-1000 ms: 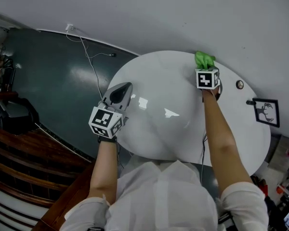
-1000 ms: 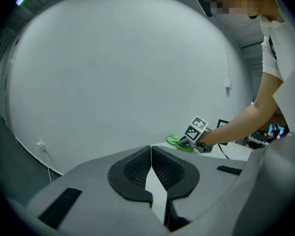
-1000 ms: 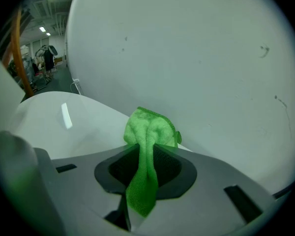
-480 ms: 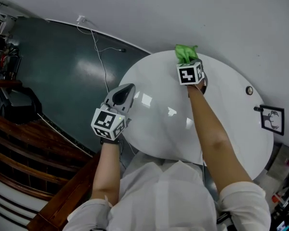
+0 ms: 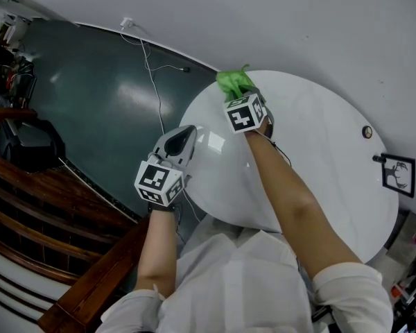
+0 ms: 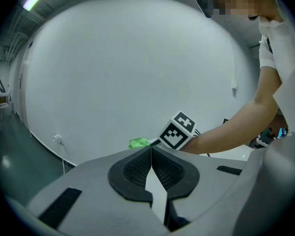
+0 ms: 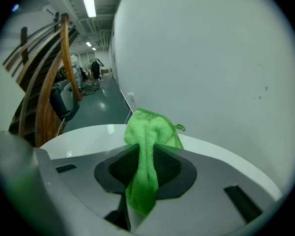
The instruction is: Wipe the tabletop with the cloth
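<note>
The right hand-held gripper [image 5: 237, 97] pinches the green cloth [image 5: 232, 82] by a bunched fold. Most of the cloth spills out past the jaws, where it can lie flat against the round white desk [image 5: 319, 151]. The arm stretches across to the far rim beside the wall, and the cloth sits right at that edge, seemingly touching the surface. This looks like a pass along the outer border. The left hand-held gripper [image 5: 183, 133], jaws pressed together on nothing, hangs over the near left rim, likely parked clear of the wiping path.
</note>
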`<state>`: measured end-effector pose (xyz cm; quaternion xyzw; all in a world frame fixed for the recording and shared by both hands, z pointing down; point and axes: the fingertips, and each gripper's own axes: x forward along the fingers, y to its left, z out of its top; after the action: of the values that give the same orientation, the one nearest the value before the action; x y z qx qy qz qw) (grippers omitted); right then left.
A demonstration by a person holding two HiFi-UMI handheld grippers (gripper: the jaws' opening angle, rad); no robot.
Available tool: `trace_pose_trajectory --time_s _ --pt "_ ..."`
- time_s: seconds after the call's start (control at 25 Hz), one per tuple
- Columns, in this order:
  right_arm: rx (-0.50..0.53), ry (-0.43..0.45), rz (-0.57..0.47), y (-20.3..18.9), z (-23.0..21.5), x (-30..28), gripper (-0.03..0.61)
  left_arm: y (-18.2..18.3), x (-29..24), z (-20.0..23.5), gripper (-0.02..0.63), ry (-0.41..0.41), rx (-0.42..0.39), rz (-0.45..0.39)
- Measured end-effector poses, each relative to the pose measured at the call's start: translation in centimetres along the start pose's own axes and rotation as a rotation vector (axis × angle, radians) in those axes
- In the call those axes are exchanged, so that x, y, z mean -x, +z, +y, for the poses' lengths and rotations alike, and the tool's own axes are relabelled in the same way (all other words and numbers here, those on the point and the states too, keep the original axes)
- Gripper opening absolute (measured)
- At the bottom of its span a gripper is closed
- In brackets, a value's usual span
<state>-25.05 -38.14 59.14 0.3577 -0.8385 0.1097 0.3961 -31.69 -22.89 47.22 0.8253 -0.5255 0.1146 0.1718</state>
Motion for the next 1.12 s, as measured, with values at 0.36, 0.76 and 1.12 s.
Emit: trace_pose_trajectory --time_s 0.36,0.76,1.12 --pt "0.088 0.160 -0.040 -0.3 8.3 1.2 0.078 -0.8 1.0 -0.3 0.018 -0.012 -0.008 0.014" --pt "0.120 0.298 -0.048 -4.5 13.0 5.5 0.078 -1.6 0.8 -2.4 0.017 -0.087 -0.025 0.038" --pt "-0.045 0.188 -0.040 -8.9 7.9 8.6 0.078 -1.1 -2.5 -6.9 0.017 -0.195 -0.063 0.054"
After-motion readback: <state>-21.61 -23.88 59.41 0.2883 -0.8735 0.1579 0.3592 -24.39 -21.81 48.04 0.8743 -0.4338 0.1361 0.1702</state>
